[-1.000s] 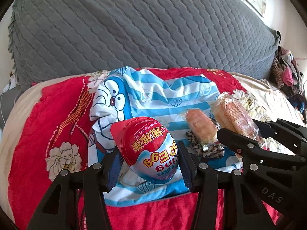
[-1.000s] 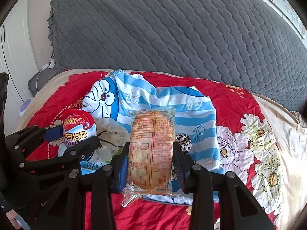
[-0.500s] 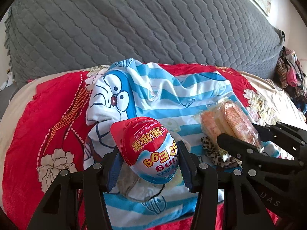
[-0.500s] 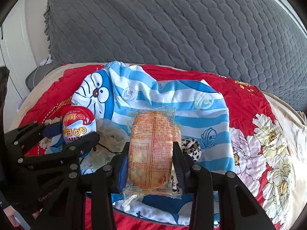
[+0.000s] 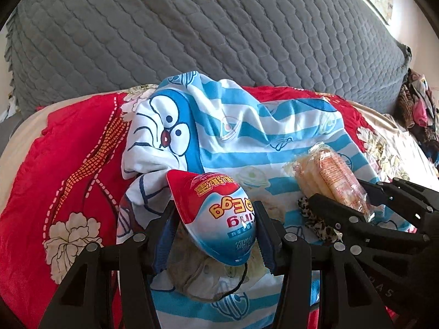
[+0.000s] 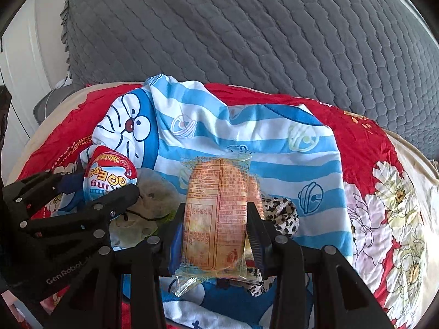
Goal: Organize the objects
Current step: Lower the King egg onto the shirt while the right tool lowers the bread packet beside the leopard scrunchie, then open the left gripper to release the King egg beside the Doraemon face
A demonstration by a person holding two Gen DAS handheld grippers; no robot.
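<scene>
My left gripper (image 5: 215,230) is shut on a red, white and blue egg-shaped toy pack (image 5: 219,213), held above a blue-and-white striped Doraemon cloth (image 5: 247,137). My right gripper (image 6: 215,233) is shut on a clear-wrapped orange bread packet (image 6: 216,213), also over the cloth (image 6: 247,137). Each gripper shows in the other's view: the right one with its packet (image 5: 332,175) at right, the left one with the egg pack (image 6: 109,175) at left. A pale round fabric piece (image 5: 197,277) and a leopard-print item (image 6: 282,213) lie on the cloth under them.
The cloth lies on a red floral bedspread (image 5: 68,178). A grey quilted cover (image 5: 192,33) rises behind it. Mixed clothes (image 5: 419,104) are piled at the far right. A white wall or door (image 6: 24,68) stands at the left.
Both grippers, still holding their items, have moved forward over the striped cloth, which now looks nearer and larger. The pale fabric piece has come into view under the left gripper.
</scene>
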